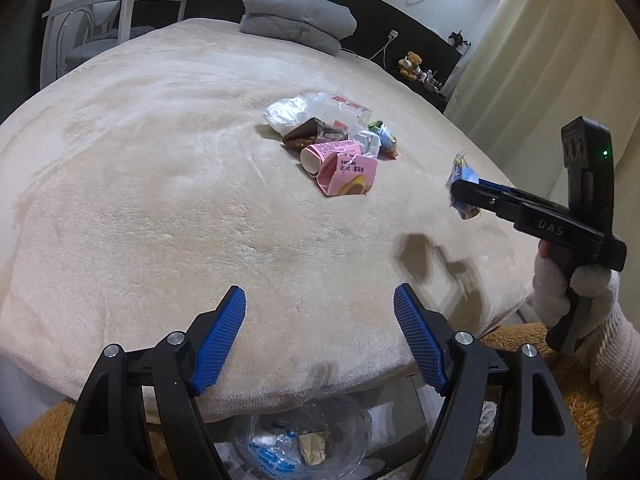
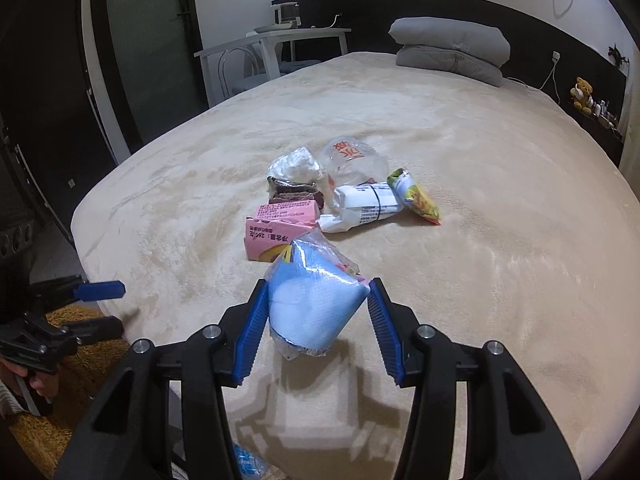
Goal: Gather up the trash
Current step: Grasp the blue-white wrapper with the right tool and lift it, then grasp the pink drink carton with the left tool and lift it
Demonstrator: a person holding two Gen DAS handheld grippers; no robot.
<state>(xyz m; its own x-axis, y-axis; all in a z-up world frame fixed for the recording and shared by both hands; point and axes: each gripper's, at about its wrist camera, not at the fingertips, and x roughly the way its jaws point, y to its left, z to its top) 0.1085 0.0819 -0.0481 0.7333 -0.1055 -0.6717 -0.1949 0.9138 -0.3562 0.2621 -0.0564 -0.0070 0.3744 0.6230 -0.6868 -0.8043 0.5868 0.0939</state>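
Note:
A pile of trash (image 1: 332, 140) lies mid-bed: a pink carton (image 1: 348, 172), a brown wrapper (image 1: 304, 134), clear plastic bags (image 1: 316, 110) and a green-yellow snack packet (image 1: 386, 138). The pile also shows in the right wrist view (image 2: 340, 196). My right gripper (image 2: 318, 300) is shut on a light-blue plastic wrapper (image 2: 308, 304) and holds it above the bed's near edge; it also shows in the left wrist view (image 1: 464, 196). My left gripper (image 1: 320, 336) is open and empty over the bed's front edge. Below it sits a clear bag of collected trash (image 1: 304, 440).
The beige blanket (image 1: 160, 200) covers the whole bed. A folded grey duvet (image 1: 298, 20) lies at the far end. A white table and chair (image 1: 104, 12) stand far left, curtains (image 1: 540, 60) at right, an orange rug (image 1: 520, 340) on the floor.

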